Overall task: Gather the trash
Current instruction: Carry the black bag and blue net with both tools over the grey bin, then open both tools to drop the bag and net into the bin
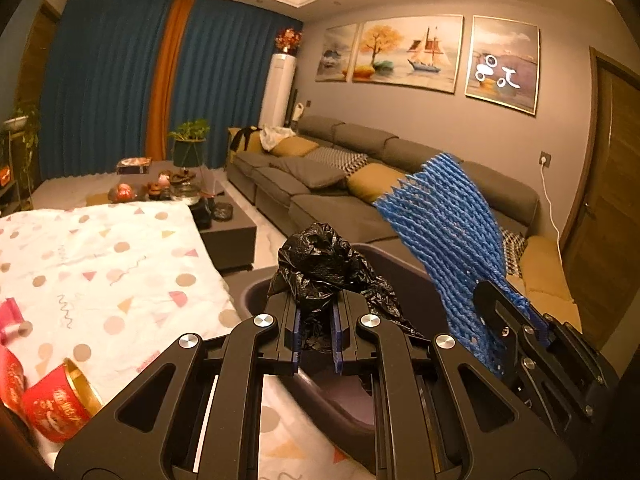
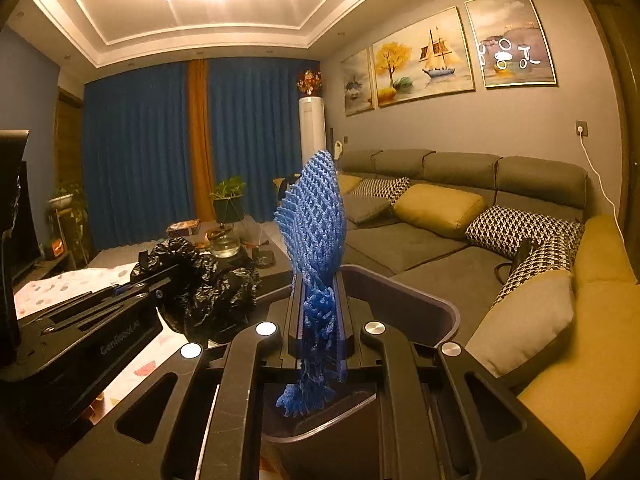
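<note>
1. The grey trash bin [image 1: 404, 276] serves as the landmark: its open mouth lies directly under both grippers, beside the edge of the patterned tablecloth [image 1: 100, 264].
2. A crumpled black plastic bag [image 1: 320, 264] hangs above the bin's near-left rim, pinched in the left gripper [image 1: 316, 320]; the jaws are pressed onto a fold of the bag, with the bulk of it bunched up past the fingertips.
3. A blue foam net sleeve [image 2: 316, 216] stands above the bin's middle, clamped in the right gripper [image 2: 320, 320]; the jaws squeeze its lower part, the upper part fans out tall, and a frayed tail droops below toward the bin's inside.
4. In the right wrist view the bag sits left of the net, the two well apart, both over the bin.
5. Left of the bin, on the tablecloth, lies a red tin [image 1: 60, 404] with a gold rim, tipped on its side.
6. Beyond the bin, a dark coffee table [image 1: 228, 224] carries small clutter.
7. Right of and behind the bin runs a grey sofa [image 2: 432, 248] with yellow and houndstooth cushions.
</note>
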Available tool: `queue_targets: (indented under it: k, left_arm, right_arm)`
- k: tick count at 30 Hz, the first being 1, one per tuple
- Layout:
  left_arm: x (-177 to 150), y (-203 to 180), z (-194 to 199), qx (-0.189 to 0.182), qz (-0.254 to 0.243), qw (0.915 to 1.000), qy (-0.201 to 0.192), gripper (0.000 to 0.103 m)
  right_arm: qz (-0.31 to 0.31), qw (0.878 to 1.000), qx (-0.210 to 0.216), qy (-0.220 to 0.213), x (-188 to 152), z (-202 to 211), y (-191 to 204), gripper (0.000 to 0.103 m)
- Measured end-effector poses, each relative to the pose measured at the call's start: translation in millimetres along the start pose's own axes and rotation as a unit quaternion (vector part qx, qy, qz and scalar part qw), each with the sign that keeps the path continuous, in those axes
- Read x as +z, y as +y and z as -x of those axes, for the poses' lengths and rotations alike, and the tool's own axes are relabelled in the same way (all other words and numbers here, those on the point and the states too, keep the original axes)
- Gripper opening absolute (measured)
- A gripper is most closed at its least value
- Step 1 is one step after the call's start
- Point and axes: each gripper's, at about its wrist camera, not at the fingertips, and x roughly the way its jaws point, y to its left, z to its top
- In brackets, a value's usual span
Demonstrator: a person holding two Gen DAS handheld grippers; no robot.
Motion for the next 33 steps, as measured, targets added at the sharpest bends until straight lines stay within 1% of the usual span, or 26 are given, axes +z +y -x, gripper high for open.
queue_targets:
  k: [3,6,9,11,12,13,14,15,16,18,21,22,23,27,32,33]
  left_arm:
    - [-0.3,-1.9,-11.5,-0.001,0.007,0.9999,0.012,0.011]
    - [-0.9,-5.9,-19.7,0.003,0.004,0.9999,0.016,0.011]
    - [-2.5,-5.8,-28.7,-0.003,0.012,0.9995,0.028,0.011]
    - [-4.5,-7.3,-34.0,-0.008,0.010,0.9995,0.029,0.013]
    - [-5.9,-8.2,-35.5,-0.010,0.006,0.9995,0.029,0.019]
    - [-6.1,-9.9,-36.8,-0.016,0.002,0.9994,0.032,0.027]
    - [-7.5,-9.6,-38.3,-0.019,0.003,0.9993,0.033,0.034]
    - [-8.0,-8.0,-38.0,-0.019,0.006,0.9994,0.029,0.050]
    - [-8.5,-6.8,-37.0,-0.021,0.008,0.9995,0.024,0.063]
    - [-7.9,-4.2,-34.8,-0.018,0.012,0.9996,0.015,0.072]
    - [-6.3,2.0,-32.7,0.005,0.020,0.9997,0.013,0.077]
    - [-6.3,3.9,-31.1,0.010,0.023,0.9996,0.013,0.081]
    - [-5.5,6.2,-29.1,0.016,0.029,0.9994,0.012,0.083]
    - [-2.9,13.9,-16.0,0.035,0.049,0.9982,0.007,0.089]
    - [-0.8,10.3,14.6,0.059,0.037,0.9974,-0.020,0.093]
    - [-0.5,10.7,22.4,0.062,0.037,0.9970,-0.026,0.094]
  right_arm:
    - [0.000,1.000,-0.001,0.005,-3.7,-5.1,-2.2,0.013]
    - [-0.003,1.000,-0.005,0.011,-6.0,-11.5,-6.7,0.013]
    - [-0.006,1.000,-0.007,0.016,-5.7,-16.2,-7.3,0.013]
    - [-0.009,1.000,-0.004,0.019,-5.8,-18.6,-7.3,0.013]
    - [-0.009,1.000,-0.002,0.019,-6.3,-19.3,-7.9,0.013]
    - [-0.009,1.000,0.001,0.018,-4.3,-19.4,-6.1,0.016]
    - [-0.009,1.000,0.002,0.018,-4.0,-19.9,-6.5,0.022]
    - [-0.010,1.000,0.002,0.017,-2.9,-19.1,-8.8,0.023]
    - [-0.012,1.000,0.003,0.018,-2.8,-19.7,-9.9,0.024]
    - [-0.017,1.000,0.003,0.020,-3.3,-20.9,-11.8,0.025]
    - [-0.019,1.000,-0.002,0.021,-2.9,-20.0,-12.8,0.030]
    - [-0.018,1.000,-0.003,0.020,-3.8,-18.1,-11.5,0.032]
    - [-0.018,1.000,-0.004,0.018,-3.7,-16.7,-10.8,0.035]
    - [-0.016,1.000,-0.003,0.012,-1.7,-8.8,-5.2,0.041]
    - [-0.014,1.000,-0.003,0.000,0.8,6.6,1.1,0.053]
    - [-0.016,1.000,-0.002,-0.002,0.5,10.3,2.3,0.055]
